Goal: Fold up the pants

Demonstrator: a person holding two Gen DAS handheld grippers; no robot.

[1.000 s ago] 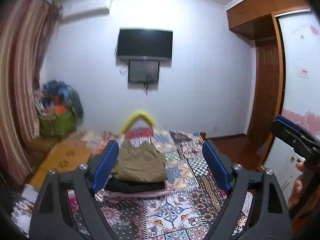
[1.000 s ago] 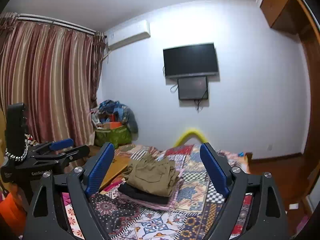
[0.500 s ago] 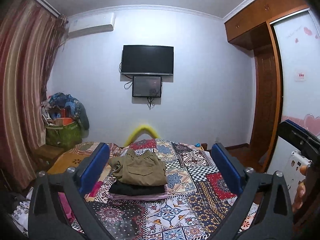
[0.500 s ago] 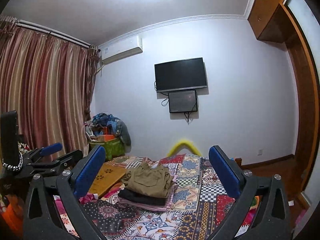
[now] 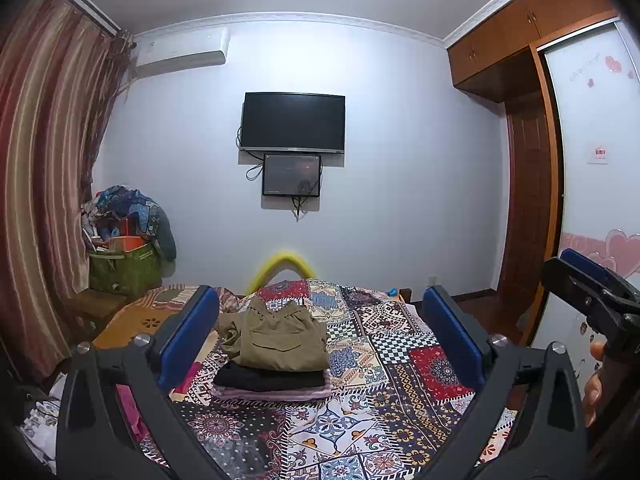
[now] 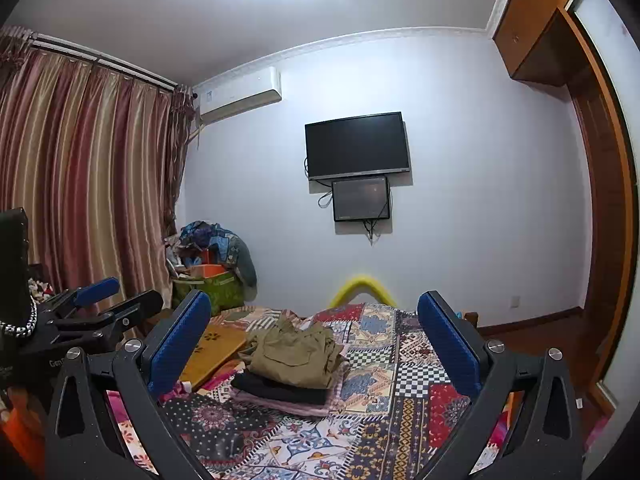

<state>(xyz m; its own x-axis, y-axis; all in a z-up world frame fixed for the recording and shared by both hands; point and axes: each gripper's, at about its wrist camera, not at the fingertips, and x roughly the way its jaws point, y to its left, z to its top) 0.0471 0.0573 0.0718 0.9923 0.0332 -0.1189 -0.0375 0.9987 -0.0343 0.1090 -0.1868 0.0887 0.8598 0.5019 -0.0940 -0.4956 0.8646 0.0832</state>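
Left wrist view: left gripper (image 5: 320, 340) raised above the bed (image 5: 400, 364), jaws spread wide, nothing held. Khaki pants (image 5: 280, 338) folded and resting on top of a stack, over a black garment (image 5: 268, 378) and a pinkish one (image 5: 272, 393) at the bottom. Stack sits on the patterned quilt, toward its left half, well apart from both blue fingers (image 5: 188, 336). Right gripper (image 5: 592, 300) visible at the right edge, held in a hand (image 5: 594, 384), also clear of the cloth.

Right wrist view: right gripper (image 6: 314, 344) likewise lifted, jaws wide, empty. Pants (image 6: 298, 354) seen slightly from the right, upper edge rumpled, one corner sagging over the stack's right side. Left gripper (image 6: 102, 300) at the left edge, near the curtain (image 6: 80, 184), apart from the bed.

Assessment: fold appears complete, both tools off the stack. Risks noted:
- Loose, rumpled top layer; likely to slump or unfold if nudged on any return pass.
- Sagging corner liable to slide off the smooth black layer beneath, pulling the fold open.
- Soft bedding under the stack; pressing nearby could tilt the whole pile.
- Wide jaws could snag a fold if lowered carelessly.
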